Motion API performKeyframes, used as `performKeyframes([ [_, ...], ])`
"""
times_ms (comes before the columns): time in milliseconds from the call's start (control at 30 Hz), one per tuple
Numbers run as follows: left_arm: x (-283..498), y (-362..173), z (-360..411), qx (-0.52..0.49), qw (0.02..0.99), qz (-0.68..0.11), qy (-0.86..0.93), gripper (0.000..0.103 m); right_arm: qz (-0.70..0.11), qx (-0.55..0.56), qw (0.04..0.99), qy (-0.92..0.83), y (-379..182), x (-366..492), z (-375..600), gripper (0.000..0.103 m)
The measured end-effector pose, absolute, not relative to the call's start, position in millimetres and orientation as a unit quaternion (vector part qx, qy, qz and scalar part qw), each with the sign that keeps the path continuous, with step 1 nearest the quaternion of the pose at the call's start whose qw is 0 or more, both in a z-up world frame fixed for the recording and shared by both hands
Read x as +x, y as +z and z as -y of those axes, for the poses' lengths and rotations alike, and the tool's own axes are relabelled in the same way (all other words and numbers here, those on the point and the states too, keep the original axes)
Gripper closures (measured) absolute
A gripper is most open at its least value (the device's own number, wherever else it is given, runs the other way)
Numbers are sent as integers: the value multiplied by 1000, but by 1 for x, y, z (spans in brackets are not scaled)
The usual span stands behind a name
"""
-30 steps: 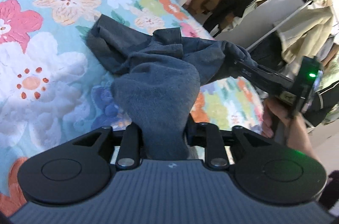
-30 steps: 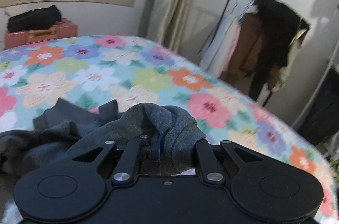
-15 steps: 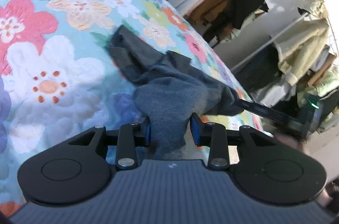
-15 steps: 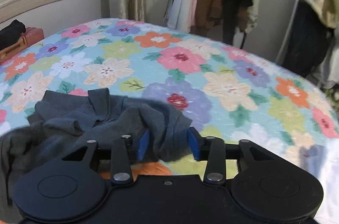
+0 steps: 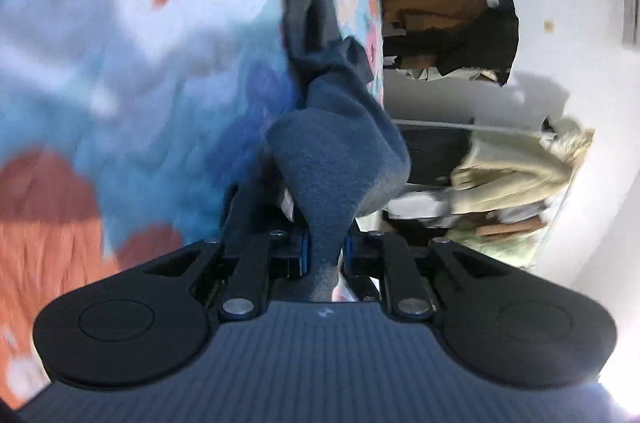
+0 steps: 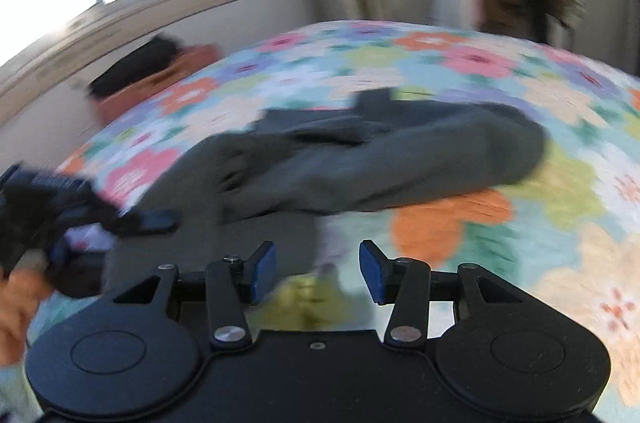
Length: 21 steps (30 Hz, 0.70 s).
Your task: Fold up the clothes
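1. Left wrist view, blurred and tilted: the left gripper (image 5: 324, 255) is clenched on a bunch of the dark grey garment (image 5: 336, 159). The cloth rises from between its blue pads and trails off across the floral bedspread (image 5: 120, 63). Beyond the bed's edge a clothes rack (image 5: 448, 35) holds dark and tan clothes, and a cream garment (image 5: 516, 175) hangs nearer.

2. Right wrist view, also blurred: the right gripper (image 6: 316, 271) is released, its blue pads (image 6: 264, 267) wide apart with nothing between them. The garment (image 6: 360, 159) lies crumpled on the bedspread (image 6: 560, 183), just ahead of the fingers. The left gripper (image 6: 152, 219) shows at the left edge, on the cloth's near end.

3. Risk, as a judgement: with only one end held, a quick pull could drag the heap into a twist and leave it bunched instead of flat.

4. Containers: a reddish box (image 6: 168, 79) by the wall has something dark on top; its contents cannot be seen.
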<state>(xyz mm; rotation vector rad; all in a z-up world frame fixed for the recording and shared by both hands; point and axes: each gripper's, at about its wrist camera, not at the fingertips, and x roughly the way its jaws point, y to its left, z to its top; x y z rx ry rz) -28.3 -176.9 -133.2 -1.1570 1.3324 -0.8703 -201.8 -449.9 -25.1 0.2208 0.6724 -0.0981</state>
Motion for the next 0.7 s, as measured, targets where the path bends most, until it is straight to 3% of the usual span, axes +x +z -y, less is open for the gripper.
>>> performKeyframes([
  [167,-37,-101,186,-287,682,-590,-323,86,-344,52,937,-12,-24,-185,425,52],
  [300,-47,-70,192,-203,735,-559,-324,86,-350,59,935,-1,-27,-182,419,52],
  [700,-39,-66,163,-193,749,-545,-325,85,-384,82,917,69,-52,-158,400,52],
])
